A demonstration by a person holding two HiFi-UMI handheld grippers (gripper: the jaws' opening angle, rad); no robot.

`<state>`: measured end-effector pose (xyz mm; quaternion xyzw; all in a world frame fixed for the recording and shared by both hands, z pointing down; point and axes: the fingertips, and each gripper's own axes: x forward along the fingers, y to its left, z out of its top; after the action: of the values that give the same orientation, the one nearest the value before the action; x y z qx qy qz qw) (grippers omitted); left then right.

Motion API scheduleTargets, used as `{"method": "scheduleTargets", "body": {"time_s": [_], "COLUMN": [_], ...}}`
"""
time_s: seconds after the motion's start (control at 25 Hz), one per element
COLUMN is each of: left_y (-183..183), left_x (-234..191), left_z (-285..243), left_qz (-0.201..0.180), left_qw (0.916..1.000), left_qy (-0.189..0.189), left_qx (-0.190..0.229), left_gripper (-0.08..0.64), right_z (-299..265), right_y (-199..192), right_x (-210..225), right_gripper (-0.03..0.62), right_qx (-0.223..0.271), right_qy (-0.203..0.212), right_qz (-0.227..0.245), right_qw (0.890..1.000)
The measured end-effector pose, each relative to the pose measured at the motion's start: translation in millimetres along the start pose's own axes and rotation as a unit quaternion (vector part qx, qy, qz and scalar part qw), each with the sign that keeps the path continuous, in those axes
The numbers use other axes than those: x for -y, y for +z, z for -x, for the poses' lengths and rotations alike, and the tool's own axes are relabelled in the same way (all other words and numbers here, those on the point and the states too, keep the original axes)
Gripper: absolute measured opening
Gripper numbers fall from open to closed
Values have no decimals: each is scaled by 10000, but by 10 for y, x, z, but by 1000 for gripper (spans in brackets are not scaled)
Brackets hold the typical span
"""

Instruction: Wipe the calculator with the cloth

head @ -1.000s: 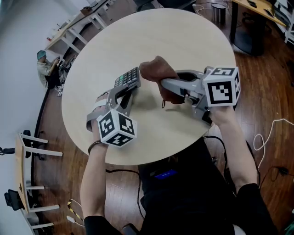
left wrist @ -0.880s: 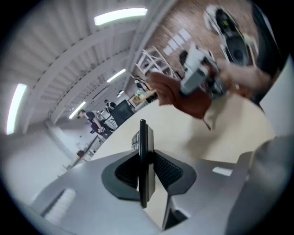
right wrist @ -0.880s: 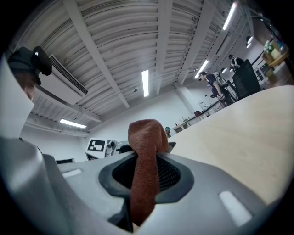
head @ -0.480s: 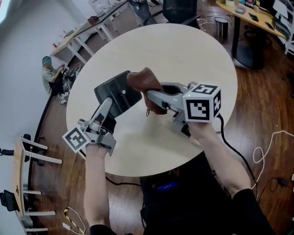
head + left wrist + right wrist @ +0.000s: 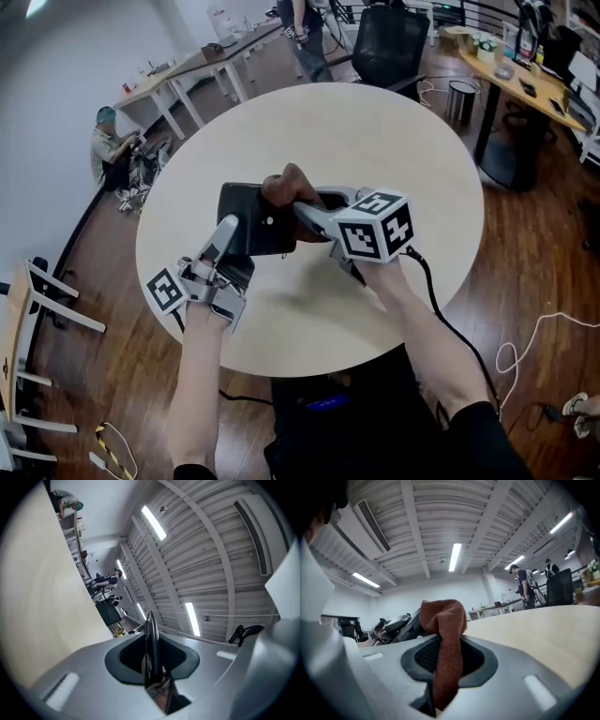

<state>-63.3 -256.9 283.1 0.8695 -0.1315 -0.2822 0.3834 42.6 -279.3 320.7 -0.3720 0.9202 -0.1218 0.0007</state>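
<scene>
The calculator (image 5: 248, 220) is held above the round table (image 5: 403, 159), its dark back facing up. My left gripper (image 5: 231, 234) grips its near edge; the jaws are closing, with the calculator between them. In the left gripper view the calculator (image 5: 150, 644) shows edge-on between the pads. The brown cloth (image 5: 286, 187) is bunched in my right gripper (image 5: 300, 210) and rests against the calculator's right upper corner. In the right gripper view the cloth (image 5: 446, 634) hangs pinched between the jaws, and the left gripper (image 5: 393, 624) lies just beyond it.
A black office chair (image 5: 389, 42) and a metal bin (image 5: 461, 98) stand beyond the table. Desks line the far left wall, where a person (image 5: 108, 141) sits. A cable (image 5: 441, 309) trails from my right gripper, and a white cord (image 5: 530, 342) lies on the floor.
My left gripper rolled over and rose, turning the calculator from keys-up to back-up. The right gripper carried the cloth leftward against the calculator.
</scene>
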Motion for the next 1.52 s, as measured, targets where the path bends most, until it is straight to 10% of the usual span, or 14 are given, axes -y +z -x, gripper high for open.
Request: {"method": "scheduleTargets", "body": {"time_s": [0.2, 0.48, 0.84, 1.16, 1.52], "left_y": [82, 125, 190, 149, 159], "left_x": [-72, -17, 18, 75, -34], "left_z": [88, 99, 103, 75, 126], "left_qz": [468, 693, 848, 899, 982], "left_qw": [9971, 9925, 9886, 9880, 9872], "left_qy": [-147, -351, -393, -562, -442], "left_qx": [589, 944, 1178, 1122, 1177], "left_gripper": [72, 72, 72, 72, 71], "right_z": [278, -73, 223, -91, 195], "right_y": [117, 258, 331, 440, 418], "right_x": [211, -818, 302, -634, 290], "right_gripper": [84, 84, 84, 84, 84], "right_qx": [275, 280, 266, 152, 222], "right_qy": [-424, 524, -868, 113, -842], "right_qz": [-95, 931, 482, 1403, 506], "right_qw": [9987, 9939, 9947, 9899, 9949]}}
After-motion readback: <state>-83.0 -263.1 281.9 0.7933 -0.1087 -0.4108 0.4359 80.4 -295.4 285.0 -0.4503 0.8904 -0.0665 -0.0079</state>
